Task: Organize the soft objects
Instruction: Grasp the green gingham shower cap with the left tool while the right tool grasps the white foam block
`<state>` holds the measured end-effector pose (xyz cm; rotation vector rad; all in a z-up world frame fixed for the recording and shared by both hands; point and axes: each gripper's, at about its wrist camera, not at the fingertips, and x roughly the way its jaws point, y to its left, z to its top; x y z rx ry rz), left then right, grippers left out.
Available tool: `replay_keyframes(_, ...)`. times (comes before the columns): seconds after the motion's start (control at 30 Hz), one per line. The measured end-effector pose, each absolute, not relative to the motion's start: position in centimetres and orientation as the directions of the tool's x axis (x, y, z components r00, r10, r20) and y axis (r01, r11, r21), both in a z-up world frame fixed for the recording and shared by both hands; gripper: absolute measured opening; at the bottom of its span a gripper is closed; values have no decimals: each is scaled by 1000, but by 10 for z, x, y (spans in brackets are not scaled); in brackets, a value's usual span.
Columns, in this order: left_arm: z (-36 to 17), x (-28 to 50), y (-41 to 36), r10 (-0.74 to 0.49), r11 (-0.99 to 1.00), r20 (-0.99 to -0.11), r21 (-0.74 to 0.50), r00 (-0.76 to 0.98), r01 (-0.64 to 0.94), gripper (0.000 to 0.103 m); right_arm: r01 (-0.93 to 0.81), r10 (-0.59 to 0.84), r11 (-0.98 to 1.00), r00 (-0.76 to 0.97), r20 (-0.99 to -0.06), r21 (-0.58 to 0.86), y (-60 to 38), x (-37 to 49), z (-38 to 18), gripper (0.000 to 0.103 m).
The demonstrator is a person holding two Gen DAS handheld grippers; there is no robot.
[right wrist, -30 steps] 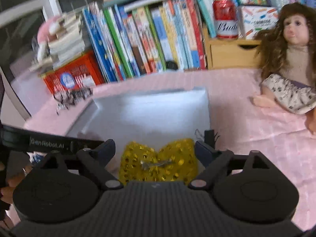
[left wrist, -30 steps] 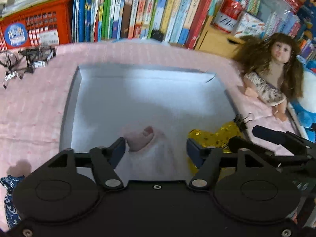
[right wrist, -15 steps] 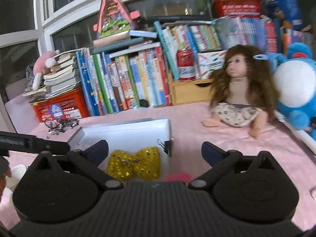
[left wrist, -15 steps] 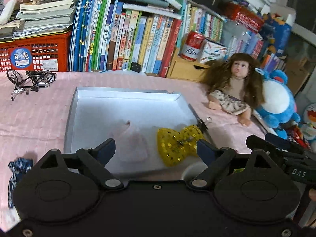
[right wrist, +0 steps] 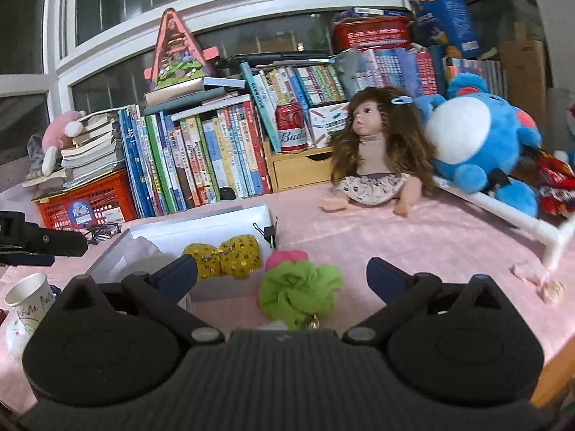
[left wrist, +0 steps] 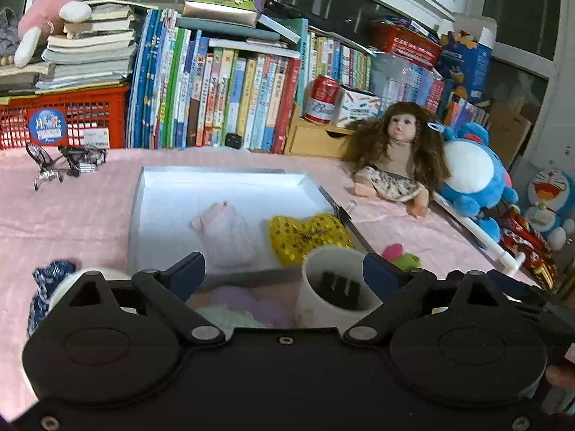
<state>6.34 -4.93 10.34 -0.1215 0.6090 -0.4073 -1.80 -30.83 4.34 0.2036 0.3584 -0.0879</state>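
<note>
A pale pink soft pouch (left wrist: 226,233) and a yellow sequined bow (left wrist: 309,237) lie side by side in the white tray (left wrist: 222,183). My left gripper (left wrist: 284,269) hovers in front of the tray, its jaws opening, and grips nothing. A paper cup (left wrist: 334,291) and a pastel soft bundle (left wrist: 244,305) sit below it. My right gripper (right wrist: 284,274) stands open over a green and pink soft toy (right wrist: 298,287) on the pink cloth, and the pads do not touch it. The right wrist view also shows the bow (right wrist: 222,255) in the tray (right wrist: 201,222).
A doll (left wrist: 395,165) and a blue plush (left wrist: 474,179) sit at the back right before rows of books. A blue patterned cloth (left wrist: 46,280) lies at the left. A model bicycle (left wrist: 68,161) and a red crate (left wrist: 64,118) stand far left. A small pink piece (right wrist: 535,276) lies at the right.
Both grippers have drawn back from the tray and opened wider. The pink pouch and the yellow bow now lie loose in the tray. The cup and the green toy have come into view.
</note>
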Motion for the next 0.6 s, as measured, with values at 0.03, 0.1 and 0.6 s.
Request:
replay_keyframes(0.03, 102, 61, -49, -407, 913, -533, -226, 742, 338, 94, 126, -54, 975, 933, -356, 183, -307, -21, 41, 103)
replay_keyframes(0.1, 98, 53, -47, -396, 918, -535, -212, 746, 335, 94, 142, -68, 973, 932, -357, 185, -305, -27, 37, 103)
replay_keyframes(0.6, 71, 25, -33, -348, 937, -566, -184, 748, 297, 96, 137, -78, 982, 921, -381, 131, -286, -40, 20, 103)
